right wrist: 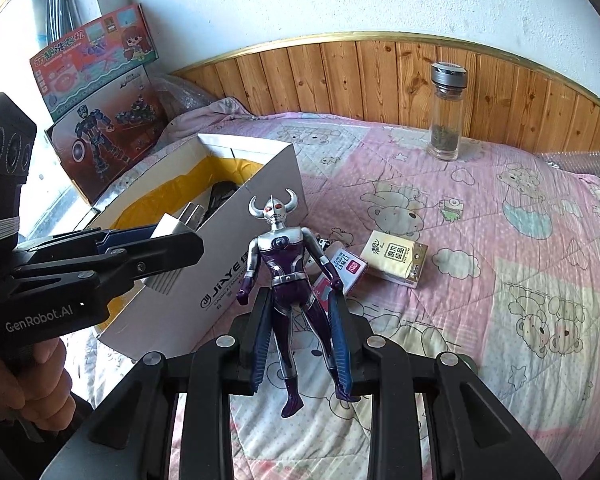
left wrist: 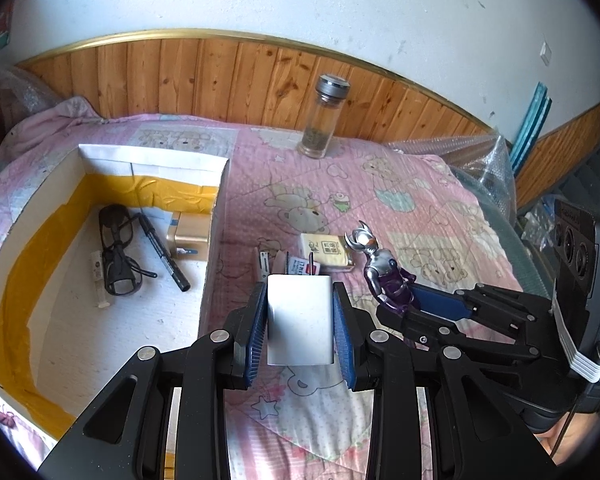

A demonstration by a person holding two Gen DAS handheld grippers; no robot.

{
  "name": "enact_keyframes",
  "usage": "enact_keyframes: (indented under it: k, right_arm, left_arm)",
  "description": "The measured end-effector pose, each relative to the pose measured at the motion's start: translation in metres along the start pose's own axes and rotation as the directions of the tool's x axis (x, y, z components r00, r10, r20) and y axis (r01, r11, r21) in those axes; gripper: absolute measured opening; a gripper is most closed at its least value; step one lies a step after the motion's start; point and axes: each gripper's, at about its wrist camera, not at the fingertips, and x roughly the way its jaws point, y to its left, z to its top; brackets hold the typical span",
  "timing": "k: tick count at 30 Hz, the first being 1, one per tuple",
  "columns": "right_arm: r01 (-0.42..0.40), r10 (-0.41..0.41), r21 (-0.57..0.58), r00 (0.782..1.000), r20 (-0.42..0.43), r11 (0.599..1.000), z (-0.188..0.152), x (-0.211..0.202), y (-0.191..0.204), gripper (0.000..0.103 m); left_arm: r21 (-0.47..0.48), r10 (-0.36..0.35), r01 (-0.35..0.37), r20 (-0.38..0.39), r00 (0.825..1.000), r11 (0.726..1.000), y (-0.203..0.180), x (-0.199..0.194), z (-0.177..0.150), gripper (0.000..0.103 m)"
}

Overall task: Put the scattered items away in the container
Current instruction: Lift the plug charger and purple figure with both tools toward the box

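My left gripper (left wrist: 300, 318) is shut on a white charger block (left wrist: 300, 320), held above the bed just right of the open cardboard box (left wrist: 220, 184). In the right wrist view the same left gripper (right wrist: 168, 240) shows the charger's prongs (right wrist: 192, 216) pointing over the box (right wrist: 236, 264). My right gripper (right wrist: 300, 336) is shut on a silver and purple horned toy figure (right wrist: 286, 268), clamped at its legs; that figure (left wrist: 384, 268) also appears in the left wrist view. Glasses (left wrist: 116, 248), a black pen (left wrist: 164, 252) and a gold box (left wrist: 190, 238) lie inside the cardboard box.
On the pink quilt lie a yellow tissue pack (right wrist: 394, 258), a small red-and-white pack (right wrist: 342, 270) and a nail clipper (left wrist: 265, 260). A glass bottle (left wrist: 320, 120) stands near the wooden headboard. Toy boxes (right wrist: 100, 108) lean at the far left. Bubble wrap (left wrist: 480, 160) sits at the bed's right.
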Motion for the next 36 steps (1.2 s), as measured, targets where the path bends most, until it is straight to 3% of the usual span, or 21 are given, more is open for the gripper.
enact_keyframes:
  k: [36]
  right_arm:
    - [-0.027,0.026,0.011,0.991,0.129,1.000,0.016,-0.020,0.011,0.029]
  left_arm:
    - [-0.109,-0.050,0.051,0.006,0.999,0.993,0.034,-0.011,0.012,0.032]
